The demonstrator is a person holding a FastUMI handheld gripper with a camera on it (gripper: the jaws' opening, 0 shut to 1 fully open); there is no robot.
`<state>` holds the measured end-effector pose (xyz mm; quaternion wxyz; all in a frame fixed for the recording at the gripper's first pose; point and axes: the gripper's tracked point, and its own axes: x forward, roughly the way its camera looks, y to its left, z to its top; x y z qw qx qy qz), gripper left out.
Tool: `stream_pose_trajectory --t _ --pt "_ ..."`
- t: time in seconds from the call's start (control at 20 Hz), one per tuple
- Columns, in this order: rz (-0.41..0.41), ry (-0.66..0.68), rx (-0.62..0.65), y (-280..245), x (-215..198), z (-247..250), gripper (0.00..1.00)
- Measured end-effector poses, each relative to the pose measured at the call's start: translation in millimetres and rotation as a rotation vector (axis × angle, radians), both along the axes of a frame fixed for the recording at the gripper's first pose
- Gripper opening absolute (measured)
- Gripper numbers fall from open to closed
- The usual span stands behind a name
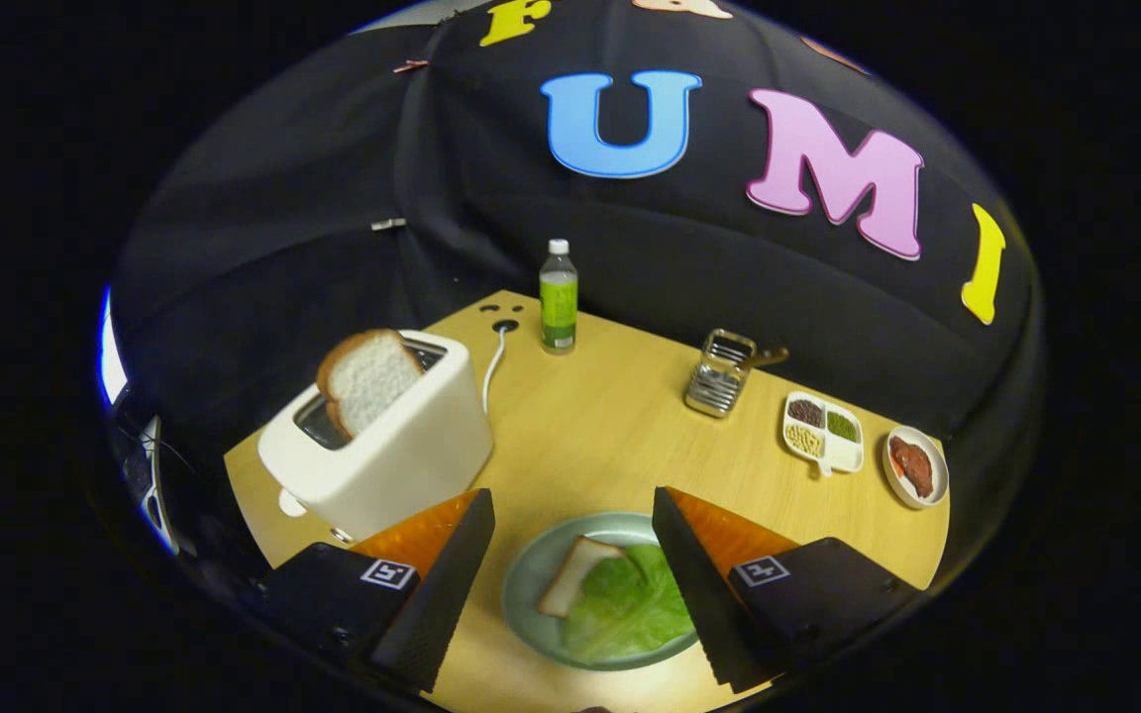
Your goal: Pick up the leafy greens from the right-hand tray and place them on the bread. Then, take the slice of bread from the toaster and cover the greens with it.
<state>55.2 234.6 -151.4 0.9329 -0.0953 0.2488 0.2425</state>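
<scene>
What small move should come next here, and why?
Probably swing the open tongs toward the toaster to grasp the bread slice sticking out of its slot. The leafy greens already lie on the bread on the plate, and the tongs hold nothing.

No legible text on any object.

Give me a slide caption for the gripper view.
Open tool above plate, greens covering bread; second slice in toaster.
</scene>
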Motion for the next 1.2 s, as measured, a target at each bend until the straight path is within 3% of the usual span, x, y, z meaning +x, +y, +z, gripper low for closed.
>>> stream_pose_trajectory --t 0.35,0.75,1.2 --pt "0.136 -0.061 0.089 90.6 -10.2 56.6 1.0" --pt "0.236 -0.063 0.041 171.7 -25.3 46.0 1.0" --pt "0.114 -0.086 -0.042 203.4 9.1 -0.8 0.98"
